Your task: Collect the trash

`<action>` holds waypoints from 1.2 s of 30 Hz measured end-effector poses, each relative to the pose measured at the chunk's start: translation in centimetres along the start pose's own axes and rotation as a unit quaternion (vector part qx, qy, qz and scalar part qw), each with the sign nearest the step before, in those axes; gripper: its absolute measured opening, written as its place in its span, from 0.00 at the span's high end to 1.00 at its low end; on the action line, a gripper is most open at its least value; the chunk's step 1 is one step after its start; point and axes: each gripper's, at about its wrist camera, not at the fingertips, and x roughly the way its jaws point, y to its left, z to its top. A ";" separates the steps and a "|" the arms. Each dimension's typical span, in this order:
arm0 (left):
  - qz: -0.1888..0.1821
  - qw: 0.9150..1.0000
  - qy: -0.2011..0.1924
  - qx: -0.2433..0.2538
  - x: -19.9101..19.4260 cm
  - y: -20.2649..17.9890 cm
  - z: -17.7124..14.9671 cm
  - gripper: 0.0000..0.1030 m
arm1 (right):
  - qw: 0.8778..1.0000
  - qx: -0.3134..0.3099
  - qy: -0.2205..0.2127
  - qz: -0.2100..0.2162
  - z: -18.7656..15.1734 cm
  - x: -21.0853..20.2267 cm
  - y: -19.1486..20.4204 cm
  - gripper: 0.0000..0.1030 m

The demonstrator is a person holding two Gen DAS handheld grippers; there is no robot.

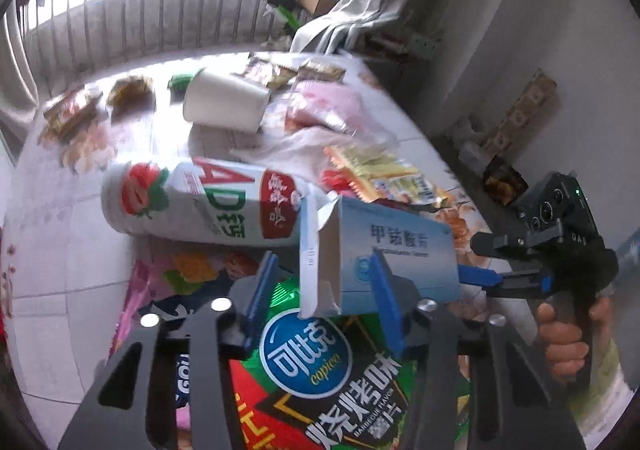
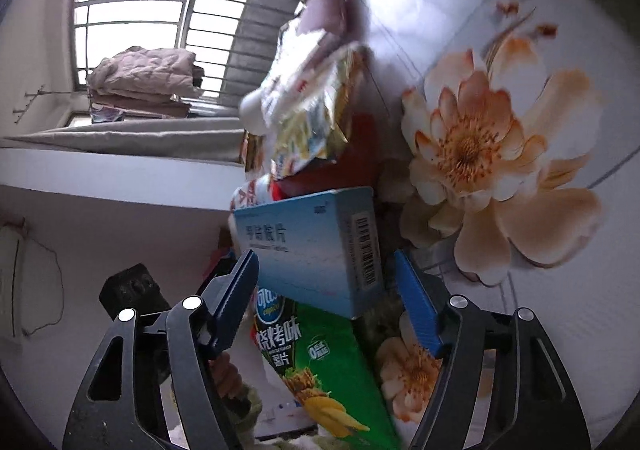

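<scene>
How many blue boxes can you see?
1. The blue box lies on the green chip bag, beside the bottle, between both tools' fingers. More might hide under wrappers.

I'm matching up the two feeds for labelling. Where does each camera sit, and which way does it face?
Left wrist: on the left gripper, angled down at the littered table; the right gripper and the hand holding it show at right.
Right wrist: on the right gripper, facing along the floral table; fingers of the other hand show lower left.
Shared: blue medicine box, green chip bag.
</scene>
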 end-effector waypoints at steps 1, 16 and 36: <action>-0.008 1.000 0.007 -0.009 0.4 0.4 0.0 0.59 | 1.000 0.000 0.003 0.002 0.1 0.1 0.2 0.41; -0.021 1.000 0.002 -0.020 1.1 1.1 0.1 0.67 | 0.996 0.005 0.017 0.086 -0.3 1.6 0.8 0.36; -0.056 0.997 -0.012 -0.046 0.0 2.6 -0.4 0.86 | 0.998 -0.059 -0.022 -0.023 -1.0 1.0 2.5 0.32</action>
